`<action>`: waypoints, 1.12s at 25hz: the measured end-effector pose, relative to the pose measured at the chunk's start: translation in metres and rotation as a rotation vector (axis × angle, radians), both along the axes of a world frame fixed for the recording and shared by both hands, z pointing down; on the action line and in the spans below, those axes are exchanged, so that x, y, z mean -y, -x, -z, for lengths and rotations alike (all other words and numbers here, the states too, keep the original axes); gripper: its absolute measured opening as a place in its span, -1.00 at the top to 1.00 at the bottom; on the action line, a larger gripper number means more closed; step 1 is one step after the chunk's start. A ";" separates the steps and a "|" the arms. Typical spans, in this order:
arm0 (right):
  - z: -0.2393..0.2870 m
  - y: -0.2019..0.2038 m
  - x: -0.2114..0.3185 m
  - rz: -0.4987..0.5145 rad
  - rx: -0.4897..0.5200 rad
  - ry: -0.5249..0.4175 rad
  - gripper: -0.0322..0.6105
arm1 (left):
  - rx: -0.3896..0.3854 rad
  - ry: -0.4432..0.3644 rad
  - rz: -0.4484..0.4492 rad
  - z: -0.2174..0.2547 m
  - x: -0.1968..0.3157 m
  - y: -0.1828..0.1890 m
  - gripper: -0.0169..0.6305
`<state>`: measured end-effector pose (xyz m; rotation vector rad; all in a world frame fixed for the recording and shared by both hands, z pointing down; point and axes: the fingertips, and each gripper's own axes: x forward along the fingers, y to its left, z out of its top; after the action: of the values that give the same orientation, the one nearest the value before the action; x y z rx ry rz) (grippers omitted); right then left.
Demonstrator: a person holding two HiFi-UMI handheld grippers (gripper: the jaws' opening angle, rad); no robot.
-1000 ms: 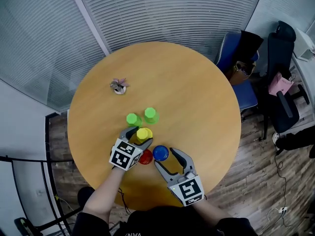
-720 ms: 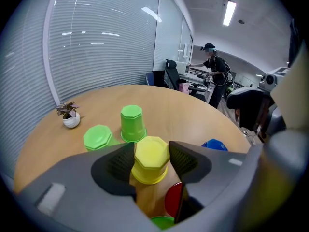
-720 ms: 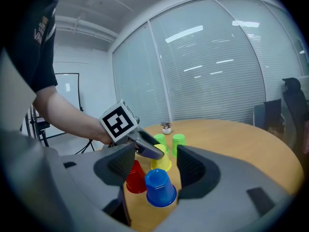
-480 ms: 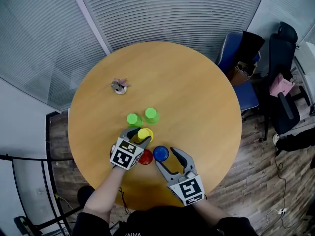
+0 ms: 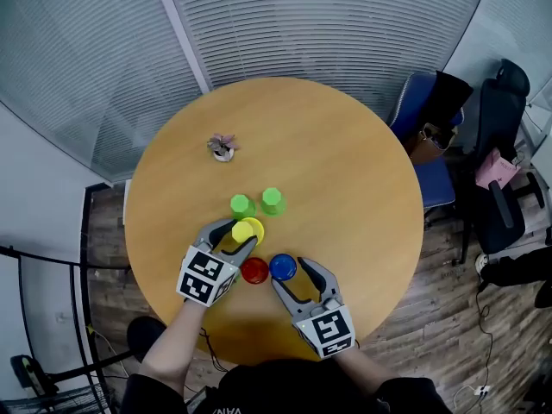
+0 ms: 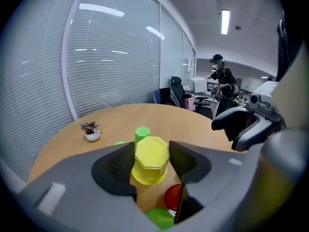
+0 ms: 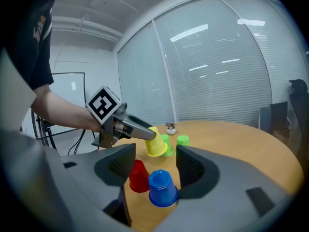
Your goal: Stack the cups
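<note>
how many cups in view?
5: yellow cup in the left gripper, two green cups beyond it, red cup, blue cup by the right gripper. Green patch under the left gripper may be a sixth.

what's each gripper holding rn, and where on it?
Left gripper: jaws have just been closing, now pinch the yellow cup by its side walls, near the closed end. Right gripper: open, holds nothing.

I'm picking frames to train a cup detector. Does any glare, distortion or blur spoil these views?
Head view: even light, sharp, little glare on the table, cups small. Left gripper view: heavy fisheye, dark corners, ceiling lights mirrored in the glass wall, yellow cup crisp. Right gripper view: same curvature, light streaks on the glass, near jaws soft, blue cup clear.
</note>
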<state>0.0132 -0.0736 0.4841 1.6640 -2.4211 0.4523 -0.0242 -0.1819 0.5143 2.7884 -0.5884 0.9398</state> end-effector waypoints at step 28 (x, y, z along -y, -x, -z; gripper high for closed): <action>0.011 0.037 -0.024 0.279 -0.029 -0.017 0.12 | -0.005 0.063 0.238 0.010 -0.058 0.070 0.23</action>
<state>-0.0234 -0.0496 0.4729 1.2992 -2.5871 0.3631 -0.0940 -0.1240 0.5043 2.5919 -0.8511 0.8852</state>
